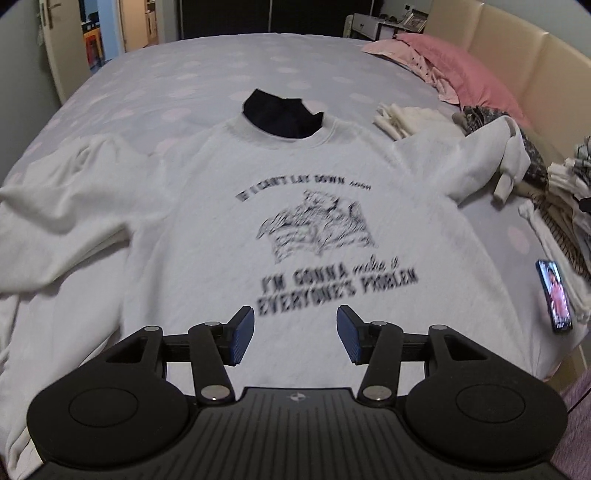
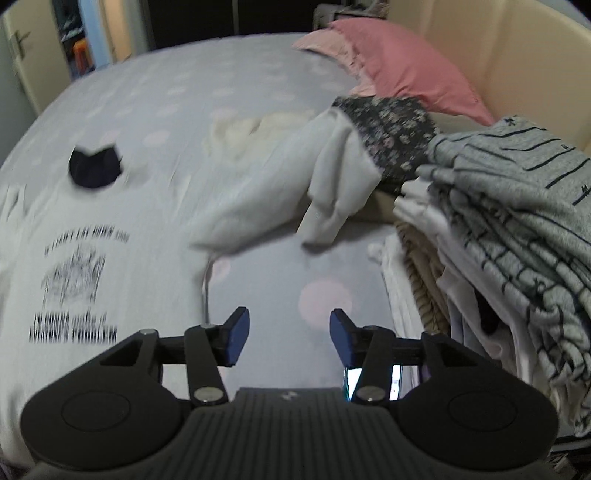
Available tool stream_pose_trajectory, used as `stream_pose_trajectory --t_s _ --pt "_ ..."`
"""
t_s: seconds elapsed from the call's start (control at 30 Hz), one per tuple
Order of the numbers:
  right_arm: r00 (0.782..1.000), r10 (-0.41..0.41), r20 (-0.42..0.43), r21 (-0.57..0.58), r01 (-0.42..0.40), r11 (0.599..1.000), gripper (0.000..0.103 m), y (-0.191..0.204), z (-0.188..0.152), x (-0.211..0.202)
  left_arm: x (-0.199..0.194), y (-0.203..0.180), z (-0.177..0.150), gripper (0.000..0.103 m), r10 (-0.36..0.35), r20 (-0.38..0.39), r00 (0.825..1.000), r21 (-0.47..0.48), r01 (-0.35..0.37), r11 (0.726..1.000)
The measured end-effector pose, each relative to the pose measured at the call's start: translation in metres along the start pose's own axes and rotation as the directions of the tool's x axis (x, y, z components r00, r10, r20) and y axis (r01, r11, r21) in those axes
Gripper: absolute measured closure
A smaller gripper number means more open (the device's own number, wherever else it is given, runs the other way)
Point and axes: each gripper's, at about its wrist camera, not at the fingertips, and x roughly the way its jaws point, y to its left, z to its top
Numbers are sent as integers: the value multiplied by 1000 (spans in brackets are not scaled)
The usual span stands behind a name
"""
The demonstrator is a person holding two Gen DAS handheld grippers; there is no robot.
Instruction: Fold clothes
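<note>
White sweatshirt (image 1: 229, 206) flat on dotted bedsheet (image 1: 177, 77)

A bedroom in a private home. A wide bed (image 1: 177, 81) under a pale lilac cover with faint pink dots fills most of both views, backed by a cream padded headboard (image 1: 517, 55). A pink pillow (image 2: 406, 70) lies against it. Household laundry crowds the bed: a white printed sweatshirt (image 1: 295, 229) lies spread flat, and a heap of clothes (image 2: 517, 206), grey striped and dark floral among them, is piled at the edge. A smartphone (image 1: 556, 295) with a lit screen rests on the cover. Beyond the foot of the bed, a door (image 1: 55, 44) stands open onto a lit adjoining room, and a small white cabinet (image 1: 376, 26) stands near the headboard.
</note>
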Motion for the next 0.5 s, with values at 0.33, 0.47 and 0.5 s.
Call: stream_pose_trajectory --t_s 0.33,0.47,0.5 --pt "994 -68 83 96 60 994 26 -5 23 51 62 -8 29 55 16 -58 998 30 -15 999" --pt "992 -94 84 116 84 990 26 -8 29 77 77 -8 41 55 19 -55 998 7 -18 1000" --pt "992 -94 85 127 83 988 26 -9 31 83 80 -8 43 55 15 -54 998 1 -15 1000"
